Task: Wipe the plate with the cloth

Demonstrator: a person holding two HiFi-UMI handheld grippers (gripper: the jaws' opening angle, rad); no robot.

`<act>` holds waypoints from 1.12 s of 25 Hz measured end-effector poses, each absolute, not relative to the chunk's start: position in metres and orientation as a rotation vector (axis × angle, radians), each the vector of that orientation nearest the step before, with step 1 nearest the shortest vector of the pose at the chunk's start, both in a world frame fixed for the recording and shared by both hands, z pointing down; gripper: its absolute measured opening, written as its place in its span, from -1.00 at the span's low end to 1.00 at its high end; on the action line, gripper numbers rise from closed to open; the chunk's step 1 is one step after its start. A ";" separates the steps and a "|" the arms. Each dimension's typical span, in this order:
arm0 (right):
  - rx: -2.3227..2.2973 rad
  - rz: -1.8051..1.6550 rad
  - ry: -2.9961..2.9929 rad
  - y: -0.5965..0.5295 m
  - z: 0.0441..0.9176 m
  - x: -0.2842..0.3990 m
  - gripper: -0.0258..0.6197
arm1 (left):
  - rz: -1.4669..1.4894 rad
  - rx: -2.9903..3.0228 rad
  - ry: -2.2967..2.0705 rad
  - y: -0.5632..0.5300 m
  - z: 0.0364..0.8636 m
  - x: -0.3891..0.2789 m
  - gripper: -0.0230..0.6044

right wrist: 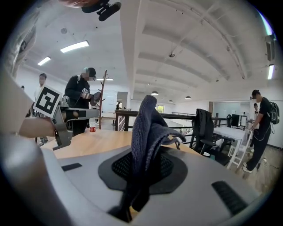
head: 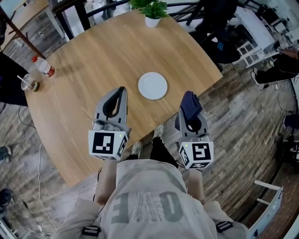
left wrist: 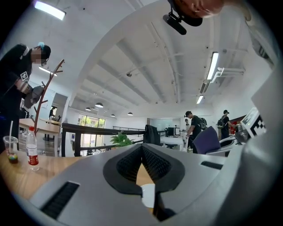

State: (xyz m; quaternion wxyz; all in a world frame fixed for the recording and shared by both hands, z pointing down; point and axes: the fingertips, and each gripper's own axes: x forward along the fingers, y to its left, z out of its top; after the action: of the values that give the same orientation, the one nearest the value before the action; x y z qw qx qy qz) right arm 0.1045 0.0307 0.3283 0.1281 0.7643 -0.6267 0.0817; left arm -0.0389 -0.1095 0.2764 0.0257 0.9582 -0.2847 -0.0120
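A white round plate (head: pixel 153 86) lies near the middle of the wooden table (head: pixel 88 60). My left gripper (head: pixel 122 89) sits left of it, a short way off, shut with nothing between its jaws; through the slit between the jaws in the left gripper view a bit of the plate (left wrist: pixel 148 195) shows. My right gripper (head: pixel 189 99) hovers near the table's front right edge, right of the plate and nearer to me, shut on a dark blue cloth (head: pixel 191 106). The cloth (right wrist: pixel 146 132) stands bunched up between the jaws in the right gripper view.
At the table's left end stand a red-capped bottle (head: pixel 44 66) and a clear cup with a straw (head: pixel 29 82). A potted plant (head: pixel 152 10) stands at the far edge. Chairs (head: pixel 219 32) and people are around the table; a person (right wrist: pixel 79 99) stands by the left end.
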 end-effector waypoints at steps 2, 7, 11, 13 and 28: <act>2.175 0.233 -1.874 0.014 0.330 0.111 -0.75 | -0.036 2.940 -0.945 -0.119 0.275 -0.037 -0.90; 2.078 0.187 -1.958 -0.024 0.325 0.142 -0.75 | -0.047 2.906 -1.038 -0.140 0.269 -0.011 -0.90; 2.021 0.175 -2.039 -0.048 0.326 0.171 -0.75 | -0.039 2.847 -1.116 -0.157 0.272 0.015 -0.90; 2.001 0.189 -2.074 -0.053 0.330 0.187 -0.75 | -0.023 2.823 -1.148 -0.161 0.276 0.029 -0.90; 1.720 0.152 -2.288 -0.097 0.359 0.201 -0.75 | 0.072 2.217 -1.059 -0.182 0.388 0.031 -0.36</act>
State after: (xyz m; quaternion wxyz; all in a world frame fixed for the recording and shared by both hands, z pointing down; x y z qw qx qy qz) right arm 0.2007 -0.0971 0.3586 0.1372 0.5944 -0.7906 0.0525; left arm 0.0313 -0.1820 0.3881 0.3351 0.8498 -0.4059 0.0277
